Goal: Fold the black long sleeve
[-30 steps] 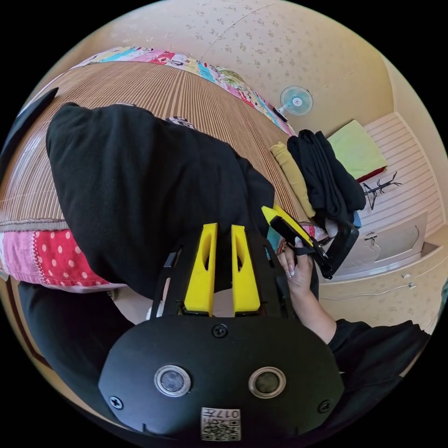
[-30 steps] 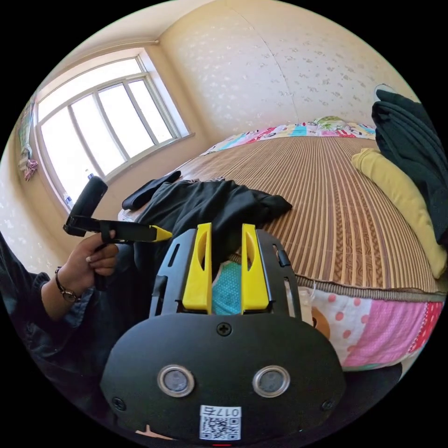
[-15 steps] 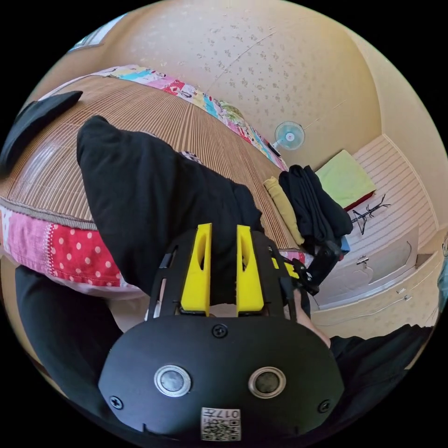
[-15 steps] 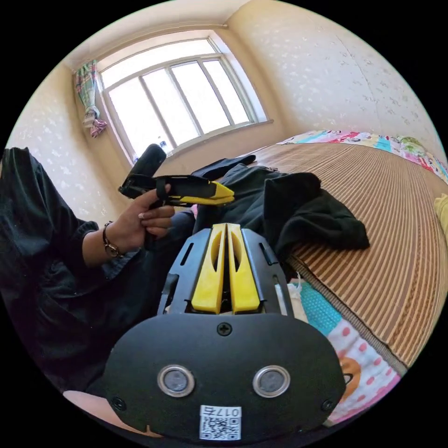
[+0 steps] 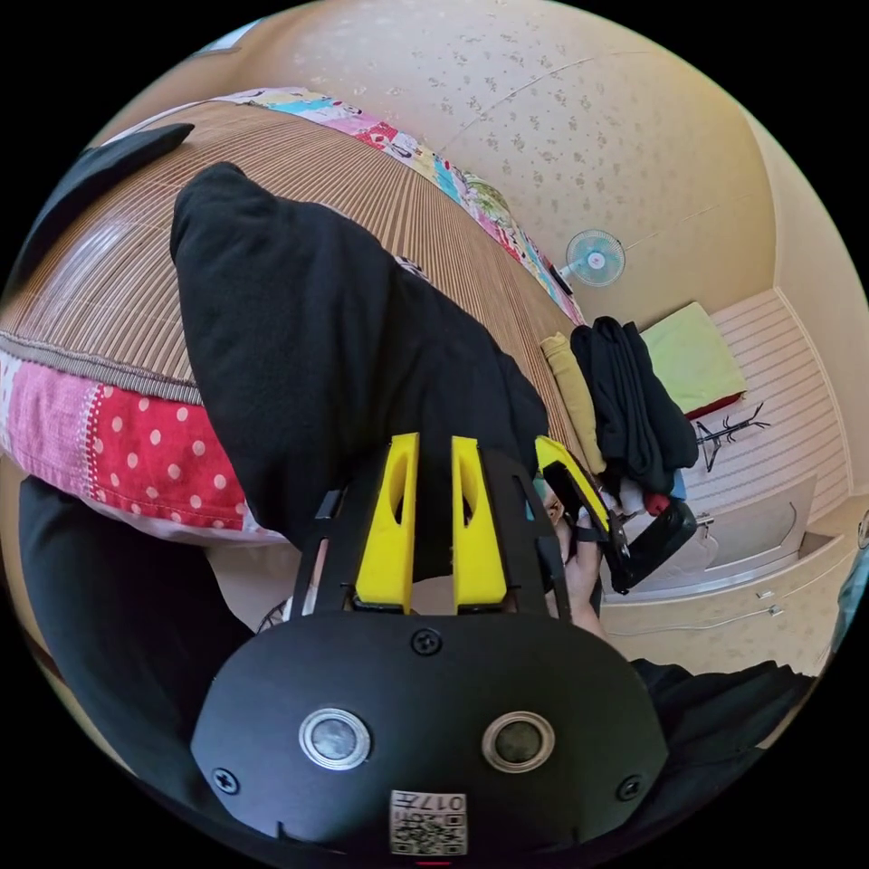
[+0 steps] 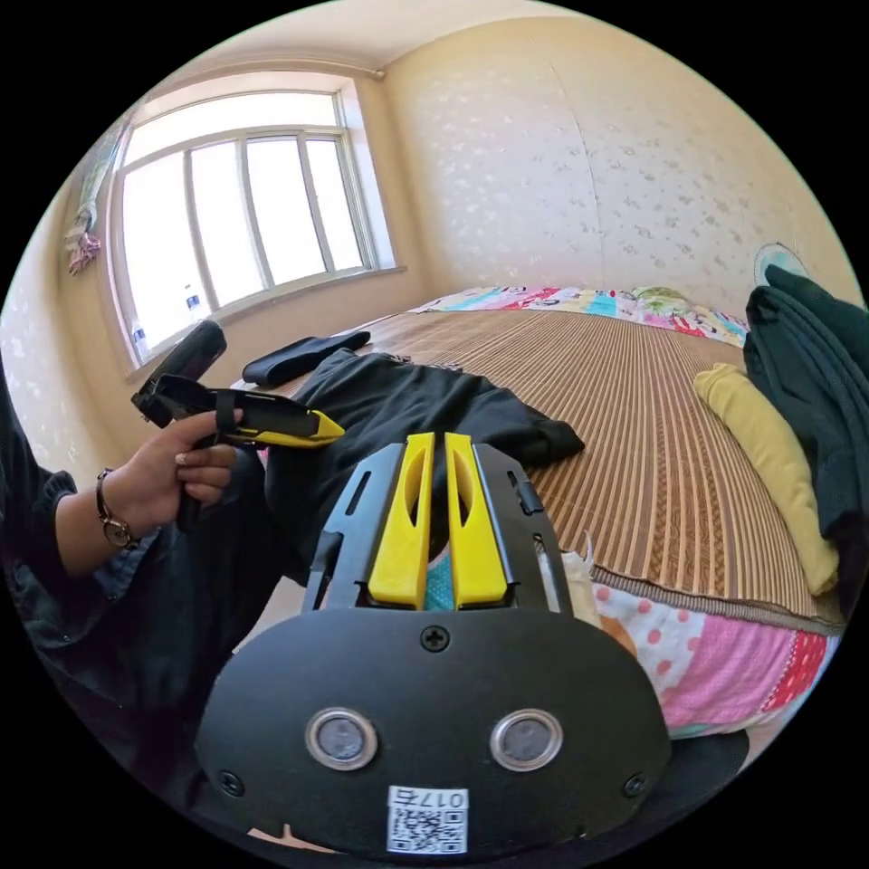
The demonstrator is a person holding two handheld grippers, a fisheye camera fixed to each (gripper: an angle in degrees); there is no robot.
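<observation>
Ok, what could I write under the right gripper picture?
Black top heaped on the striped bed mat, both grippers close by.

Bed – black long sleeve, yellow garment

Black long sleeve crumpled over bed edge

place: home bedroom | signs: bed with quilt and slatted mat | window | wall fan | folded clothes stack
</observation>
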